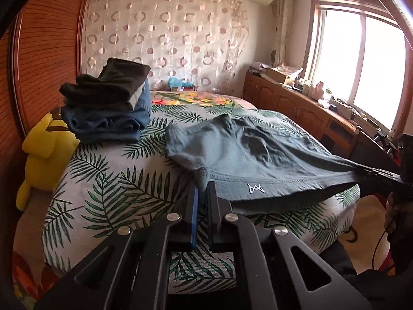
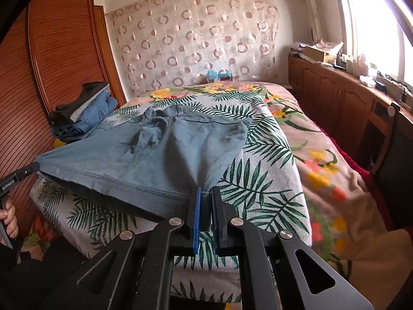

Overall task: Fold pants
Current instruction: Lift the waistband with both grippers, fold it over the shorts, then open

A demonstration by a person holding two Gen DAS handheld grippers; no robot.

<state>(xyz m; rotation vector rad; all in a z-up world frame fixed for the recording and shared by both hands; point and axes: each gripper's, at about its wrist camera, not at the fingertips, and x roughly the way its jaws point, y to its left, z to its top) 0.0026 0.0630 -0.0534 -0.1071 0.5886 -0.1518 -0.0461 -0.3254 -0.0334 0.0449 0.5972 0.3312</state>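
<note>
Grey-blue denim pants lie on the leaf-print bed, near edge lifted and stretched between both grippers. My left gripper is shut on the left corner of the near hem, which bears a small white logo. My right gripper is shut on the opposite corner of the pants. The right gripper shows at the right edge of the left wrist view. The left gripper shows at the left edge of the right wrist view. The far part of the pants rests wrinkled on the bed.
A stack of folded dark and blue clothes sits on the bed's far left, also in the right wrist view. A yellow plush toy leans beside the bed. A wooden wardrobe stands left; cabinets under a window stand right.
</note>
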